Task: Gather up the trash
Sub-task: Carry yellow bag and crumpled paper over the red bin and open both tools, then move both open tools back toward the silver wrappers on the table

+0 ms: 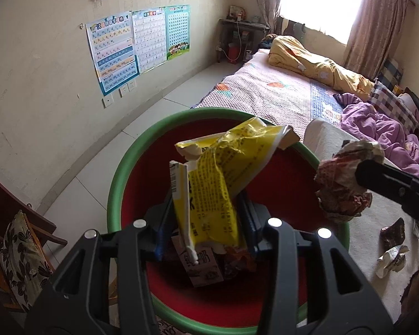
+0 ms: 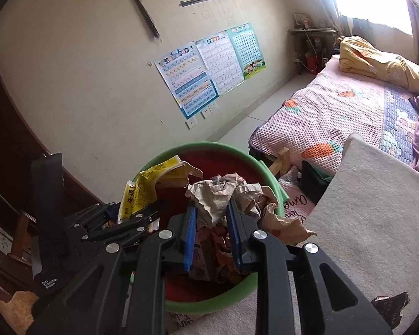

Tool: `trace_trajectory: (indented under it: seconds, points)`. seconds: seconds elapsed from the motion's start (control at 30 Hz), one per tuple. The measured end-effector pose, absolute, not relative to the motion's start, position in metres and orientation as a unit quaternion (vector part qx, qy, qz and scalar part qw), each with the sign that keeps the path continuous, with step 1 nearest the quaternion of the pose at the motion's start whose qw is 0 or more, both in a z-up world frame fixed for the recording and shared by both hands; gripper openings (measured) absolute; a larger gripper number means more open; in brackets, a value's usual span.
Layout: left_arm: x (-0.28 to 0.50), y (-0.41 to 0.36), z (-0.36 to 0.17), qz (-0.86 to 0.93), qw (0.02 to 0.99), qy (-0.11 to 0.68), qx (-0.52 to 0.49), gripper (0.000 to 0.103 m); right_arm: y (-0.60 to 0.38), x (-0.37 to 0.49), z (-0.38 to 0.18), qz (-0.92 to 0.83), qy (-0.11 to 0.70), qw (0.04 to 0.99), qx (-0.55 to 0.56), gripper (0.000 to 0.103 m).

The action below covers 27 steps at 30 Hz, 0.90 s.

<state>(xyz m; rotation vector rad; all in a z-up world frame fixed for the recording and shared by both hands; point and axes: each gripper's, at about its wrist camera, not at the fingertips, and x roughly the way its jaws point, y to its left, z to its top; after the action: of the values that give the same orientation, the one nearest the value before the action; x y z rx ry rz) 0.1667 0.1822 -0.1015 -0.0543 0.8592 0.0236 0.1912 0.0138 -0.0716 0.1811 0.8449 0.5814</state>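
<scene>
Wrappers are both over the bin (image 1: 117, 173): my left gripper (image 1: 206, 223) pinches the yellow packet (image 1: 212, 178), my right gripper (image 2: 211, 223) the crumpled paper wad (image 2: 218, 195). I should centre each above the red inside before letting go, so nothing catches the green rim.

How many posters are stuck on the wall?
3, side by side: the big blue-edged poster on the left, the pale poster in the middle, the teal grid poster on the right.

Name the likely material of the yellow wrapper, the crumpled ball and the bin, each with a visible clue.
Yellow wrapper: probably glossy plastic film; shiny creases, torn top.
Crumpled ball: looks like matte brownish paper; sharp dull folds.
Bin: apparently smooth moulded plastic; even green rim, red inside.
</scene>
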Motion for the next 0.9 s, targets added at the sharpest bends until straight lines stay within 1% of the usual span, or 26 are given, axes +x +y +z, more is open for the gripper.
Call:
trace_trajectory:
  seconds: [0.03,0.1,0.13,0.17,0.2,0.27,0.47,0.53,0.7,0.8,0.9]
  points:
    - [0.166,0.184,-0.102,0.014,0.909,0.417,-0.027,0.043,0.016,0.192,-0.074,0.279,0.407,0.865,0.086,0.024]
    - [0.165,0.187,-0.102,0.019,0.909,0.416,-0.028,0.05,0.018,0.191,-0.078,0.283,0.413,0.861,0.088,0.033]
    - [0.164,0.188,-0.102,0.023,0.91,0.414,-0.028,0.06,0.018,0.19,-0.078,0.283,0.414,0.861,0.088,0.042]
    - [0.164,0.189,-0.101,0.025,0.911,0.411,-0.029,0.065,0.019,0.189,-0.079,0.283,0.414,0.86,0.089,0.049]
    - [0.163,0.19,-0.101,0.026,0.911,0.41,-0.03,0.065,0.017,0.186,-0.078,0.282,0.413,0.861,0.089,0.051]
    - [0.161,0.188,-0.099,0.024,0.912,0.408,-0.03,0.069,0.011,0.181,-0.077,0.276,0.411,0.864,0.088,0.052]
    - [0.155,0.172,-0.089,-0.003,0.918,0.395,-0.022,0.07,-0.033,0.159,-0.072,0.221,0.397,0.886,0.087,0.054]
    - [0.15,0.164,-0.085,-0.017,0.921,0.39,-0.017,0.071,-0.062,0.15,-0.076,0.178,0.395,0.897,0.089,0.057]
    - [0.138,0.138,-0.082,-0.049,0.922,0.385,-0.002,0.072,-0.155,0.126,-0.097,0.021,0.401,0.911,0.09,0.057]
    - [0.132,0.118,-0.084,-0.072,0.919,0.388,0.008,0.073,-0.215,0.107,-0.11,-0.057,0.41,0.902,0.122,0.057]
    - [0.127,0.097,-0.087,-0.096,0.915,0.391,0.016,0.074,-0.243,0.095,-0.115,-0.084,0.414,0.89,0.171,0.059]
